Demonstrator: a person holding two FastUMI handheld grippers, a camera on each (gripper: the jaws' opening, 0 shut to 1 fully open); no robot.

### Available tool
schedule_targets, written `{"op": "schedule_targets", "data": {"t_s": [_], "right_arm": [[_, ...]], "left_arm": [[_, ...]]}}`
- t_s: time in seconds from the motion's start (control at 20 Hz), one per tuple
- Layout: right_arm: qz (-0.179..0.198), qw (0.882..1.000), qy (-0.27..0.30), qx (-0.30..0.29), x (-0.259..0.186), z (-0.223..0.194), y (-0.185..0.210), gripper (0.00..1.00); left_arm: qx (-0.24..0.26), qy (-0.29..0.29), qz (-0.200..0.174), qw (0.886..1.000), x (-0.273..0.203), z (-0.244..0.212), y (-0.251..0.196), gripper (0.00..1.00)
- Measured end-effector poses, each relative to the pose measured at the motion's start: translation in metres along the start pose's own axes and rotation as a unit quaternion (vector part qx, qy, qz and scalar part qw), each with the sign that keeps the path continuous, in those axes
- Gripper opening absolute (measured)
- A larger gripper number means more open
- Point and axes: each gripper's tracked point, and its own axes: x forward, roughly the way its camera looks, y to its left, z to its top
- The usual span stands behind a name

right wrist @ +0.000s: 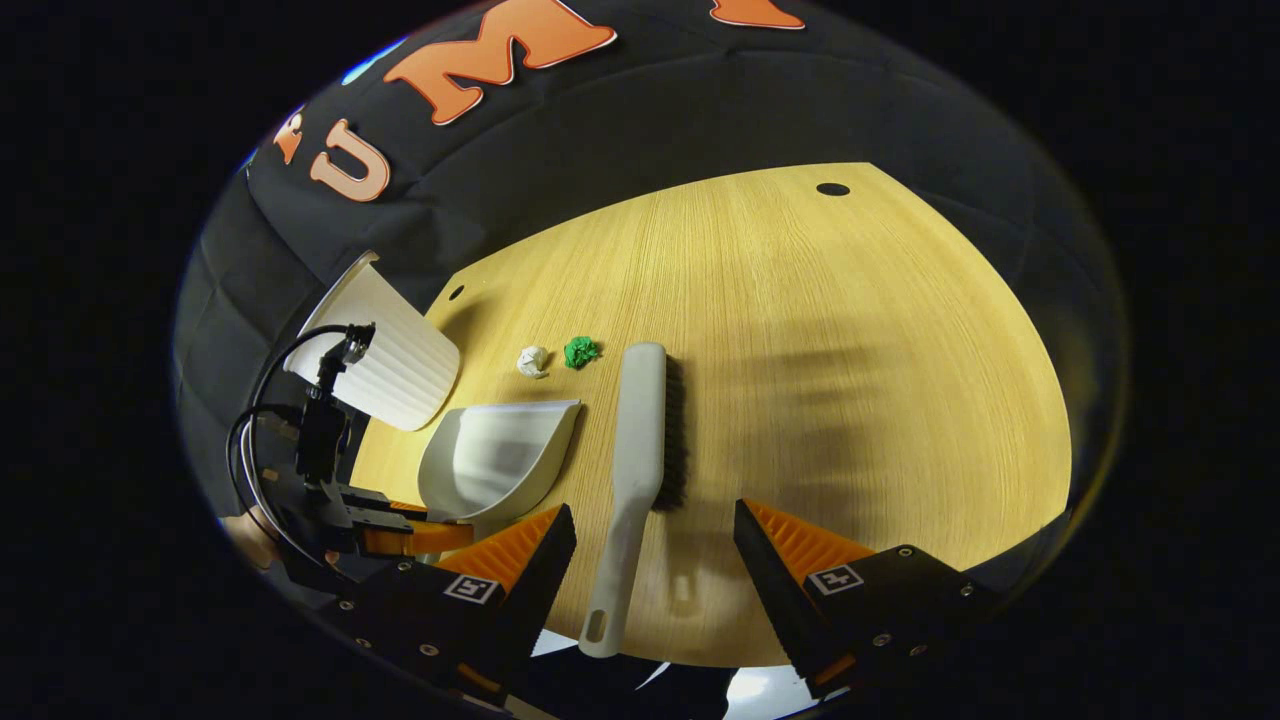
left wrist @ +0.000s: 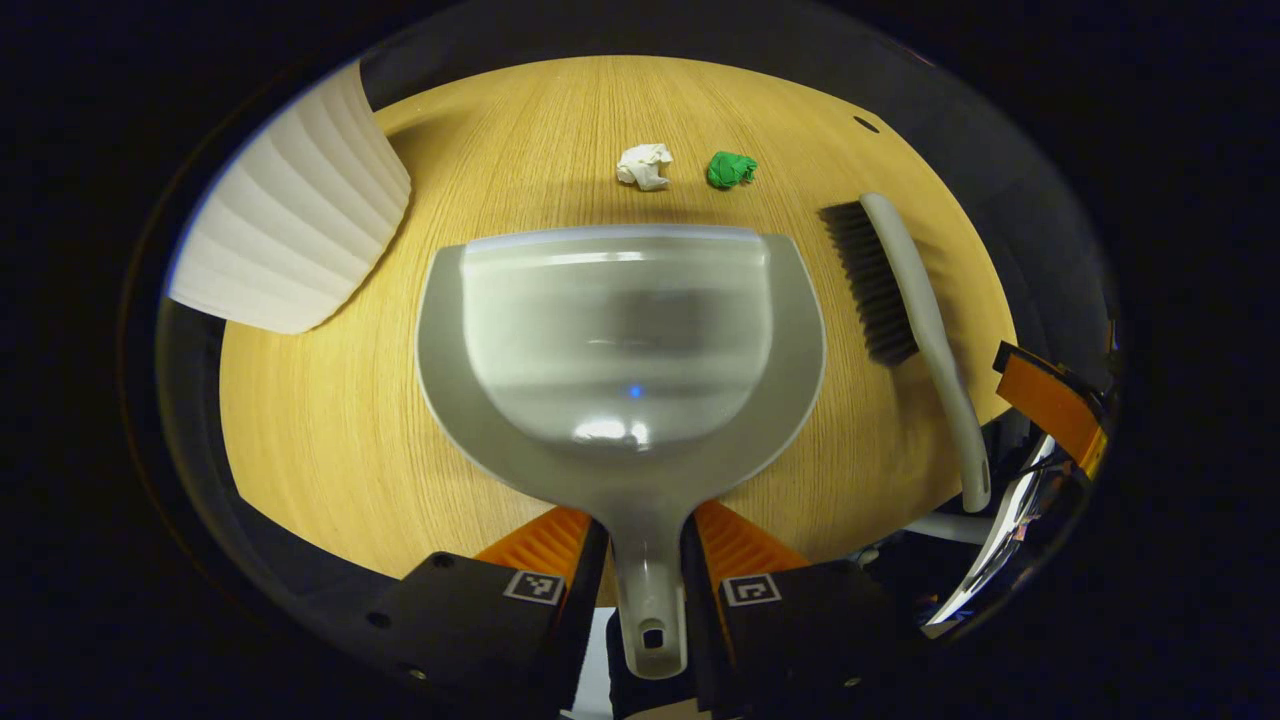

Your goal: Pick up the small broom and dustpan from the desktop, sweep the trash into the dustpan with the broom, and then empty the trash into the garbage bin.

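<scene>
I am clamping my left gripper (left wrist: 645,560) on the dustpan (left wrist: 620,340) handle | my right gripper (right wrist: 655,545) is gaping apart around the broom (right wrist: 640,450) handle on the tabletop (right wrist: 850,330)

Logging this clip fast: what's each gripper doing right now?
Left gripper: shut on the dustpan handle.
Right gripper: open, fingers either side of the broom handle, not gripping.
</scene>
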Motion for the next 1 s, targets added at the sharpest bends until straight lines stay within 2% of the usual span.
{"op": "schedule_targets", "data": {"t_s": [0.05, 0.1, 0.25, 0.4, 0.45, 0.5, 0.7, 0.8, 0.85, 0.9, 0.95, 1.0], "right_arm": [[0.000, 1.000, 0.005, -0.001, 0.001, -0.002, 0.000, 0.96], [0.001, 1.000, 0.009, 0.001, 0.002, -0.003, 0.000, 0.96], [0.007, 1.000, 0.021, 0.005, 0.007, -0.006, 0.007, 0.96], [-0.005, 0.999, 0.039, -0.003, 0.015, -0.011, 0.005, 0.96], [-0.008, 0.999, 0.048, -0.005, 0.018, -0.014, 0.007, 0.87], [-0.012, 0.998, 0.055, -0.008, 0.022, -0.015, 0.008, 0.95], [-0.028, 0.994, 0.101, -0.026, 0.040, -0.031, 0.011, 0.93], [-0.039, 0.991, 0.125, -0.039, 0.048, -0.040, 0.008, 0.86], [-0.046, 0.989, 0.133, -0.044, 0.050, -0.042, 0.007, 0.77], [-0.053, 0.987, 0.142, -0.048, 0.053, -0.045, 0.005, 0.60], [-0.052, 0.986, 0.150, -0.050, 0.055, -0.047, 0.007, 0.57], [-0.055, 0.984, 0.161, -0.052, 0.057, -0.051, 0.007, 0.49]], "left_arm": [[0.004, -0.001, 0.001, 1.000, 0.001, 0.003, 0.003, 0.36], [0.013, -0.002, 0.003, 1.000, -0.001, 0.005, 0.005, 0.37], [0.021, -0.011, 0.007, 1.000, -0.006, 0.016, -0.003, 0.31], [0.021, -0.019, 0.002, 1.000, -0.014, 0.024, -0.007, 0.31], [0.022, -0.022, 0.004, 1.000, -0.016, 0.024, -0.008, 0.31], [0.022, -0.023, 0.007, 0.999, -0.017, 0.025, -0.007, 0.31], [0.010, -0.030, 0.004, 1.000, -0.018, 0.020, -0.006, 0.31], [0.018, -0.038, 0.006, 0.999, -0.023, 0.020, -0.006, 0.31], [0.023, -0.042, 0.004, 0.999, -0.025, 0.019, -0.010, 0.31], [0.024, -0.045, 0.000, 0.999, -0.031, 0.017, -0.014, 0.31], [0.025, -0.048, -0.005, 0.999, -0.038, 0.017, -0.019, 0.31], [0.025, -0.051, -0.011, 0.998, -0.048, 0.017, -0.025, 0.31]]}}
